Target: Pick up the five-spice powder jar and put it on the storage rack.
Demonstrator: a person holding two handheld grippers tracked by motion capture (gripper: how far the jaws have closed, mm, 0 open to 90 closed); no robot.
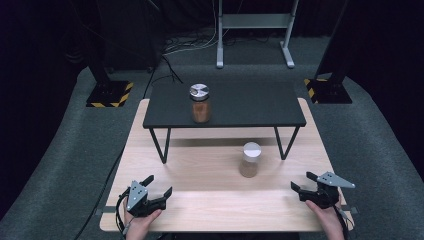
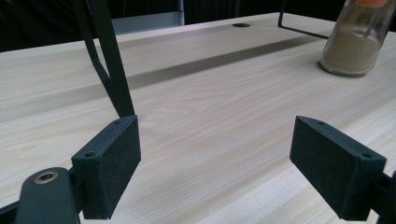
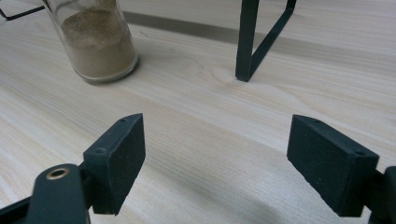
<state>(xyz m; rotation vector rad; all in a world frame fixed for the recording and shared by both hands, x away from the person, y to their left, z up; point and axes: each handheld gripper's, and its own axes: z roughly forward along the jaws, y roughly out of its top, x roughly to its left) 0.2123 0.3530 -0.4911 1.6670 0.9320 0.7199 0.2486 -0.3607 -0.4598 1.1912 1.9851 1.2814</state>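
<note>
A glass jar with a silver lid (image 1: 200, 103), holding reddish-brown powder, stands on the left part of the small black shelf (image 1: 250, 102). A second jar with a white lid (image 1: 249, 160) and tan powder stands on the wooden table (image 1: 210, 205) in front of the shelf. My left gripper (image 1: 159, 185) rests low at the table's front left, open and holding nothing. My right gripper (image 1: 303, 181) sits at the front right, also open with nothing in it. In the left gripper view the tan jar (image 2: 355, 46) is far off to the upper right of the left gripper (image 2: 215, 140). In the right gripper view the same jar (image 3: 95, 42) stands ahead and to the left of the right gripper (image 3: 215, 135).
The shelf stands on thin black legs (image 2: 109, 60) (image 3: 247, 42) close ahead of each gripper. Bare wood lies between both grippers and the tan jar. Beyond the table are grey carpet, cables and a metal stand (image 1: 255, 30).
</note>
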